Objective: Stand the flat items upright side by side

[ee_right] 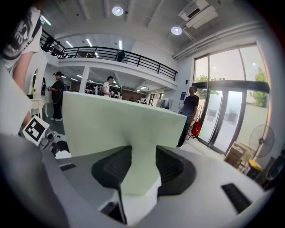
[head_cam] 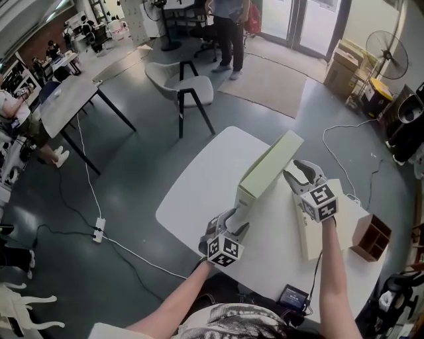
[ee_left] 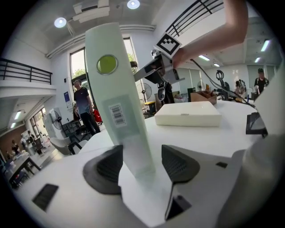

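— What sort of place is this?

— A big open-plan workspace, something like an office hall or a lab. A mezzanine railing [ee_right: 111, 54] runs above the floor, with round ceiling lights [ee_right: 117, 10] overhead and tall glass doors [ee_right: 231, 120] to the outside.

— And the furnishings?

— A white table [head_cam: 199, 192], a long table [head_cam: 63, 106] and a chair [head_cam: 189, 89] on a grey floor, with a rug [head_cam: 265, 83] by the doors. A pedestal fan [head_cam: 386, 49] stands near stacked cardboard boxes [head_cam: 341, 66], and a power strip [head_cam: 99, 232] trails cable across the floor.

— Anyone working?

— People [head_cam: 50, 49] sit at the far left, possibly at desks; they are too small to tell.
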The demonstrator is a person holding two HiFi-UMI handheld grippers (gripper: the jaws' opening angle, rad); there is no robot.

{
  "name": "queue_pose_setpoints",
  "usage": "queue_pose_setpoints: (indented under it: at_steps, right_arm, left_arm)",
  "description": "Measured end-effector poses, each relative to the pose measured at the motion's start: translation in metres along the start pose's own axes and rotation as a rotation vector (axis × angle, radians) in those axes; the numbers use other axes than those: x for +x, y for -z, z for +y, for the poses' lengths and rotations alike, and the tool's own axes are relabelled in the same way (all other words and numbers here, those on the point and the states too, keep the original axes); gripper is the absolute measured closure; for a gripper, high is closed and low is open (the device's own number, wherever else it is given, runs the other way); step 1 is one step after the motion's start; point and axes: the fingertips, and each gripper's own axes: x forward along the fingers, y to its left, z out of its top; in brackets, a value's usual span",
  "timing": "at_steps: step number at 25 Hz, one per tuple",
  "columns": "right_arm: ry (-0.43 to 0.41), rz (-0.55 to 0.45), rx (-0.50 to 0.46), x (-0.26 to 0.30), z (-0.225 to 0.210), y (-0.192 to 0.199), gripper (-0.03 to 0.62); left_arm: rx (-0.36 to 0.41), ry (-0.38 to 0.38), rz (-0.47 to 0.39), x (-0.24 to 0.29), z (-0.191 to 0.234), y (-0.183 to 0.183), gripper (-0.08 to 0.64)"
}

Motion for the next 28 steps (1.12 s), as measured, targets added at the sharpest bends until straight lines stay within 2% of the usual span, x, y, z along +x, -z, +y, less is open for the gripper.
queue_pose_setpoints:
  at_steps: [1, 7, 9, 11, 16, 19, 23, 28]
  right_arm:
    - [0.003, 0.002, 0.013, 0.001, 0.002, 0.002, 0.439]
    - [0.0, 0.033, 0.047, 0.003, 0.015, 0.016, 0.437]
    - [-0.005, 0.046, 0.055, 0.003, 0.018, 0.022, 0.4]
    - [-0.003, 0.05, 0.076, 0.001, 0.02, 0.028, 0.39]
    - [0.082, 0.039, 0.239, -0.028, 0.003, 0.053, 0.351]
    - [0.171, 0.08, 0.362, -0.061, -0.018, 0.093, 0.334]
    - [0.281, 0.187, 0.508, -0.117, -0.043, 0.167, 0.29]
    - [0.367, 0.277, 0.644, -0.178, -0.076, 0.241, 0.245]
  left_arm:
    - [-0.003, 0.009, -0.006, 0.002, -0.003, -0.002, 0.293]
    - [0.012, 0.042, -0.018, 0.004, -0.009, -0.007, 0.293]
    - [0.018, 0.049, -0.022, 0.005, -0.011, -0.007, 0.293]
    - [0.018, 0.054, -0.026, 0.006, -0.011, -0.008, 0.293]
    - [0.0, 0.063, -0.042, -0.003, -0.011, -0.01, 0.292]
    - [-0.021, 0.067, -0.037, -0.007, -0.014, -0.01, 0.293]
    - [-0.073, 0.091, -0.014, -0.013, -0.029, -0.005, 0.292]
    - [-0.14, 0.144, 0.025, -0.009, -0.06, -0.004, 0.292]
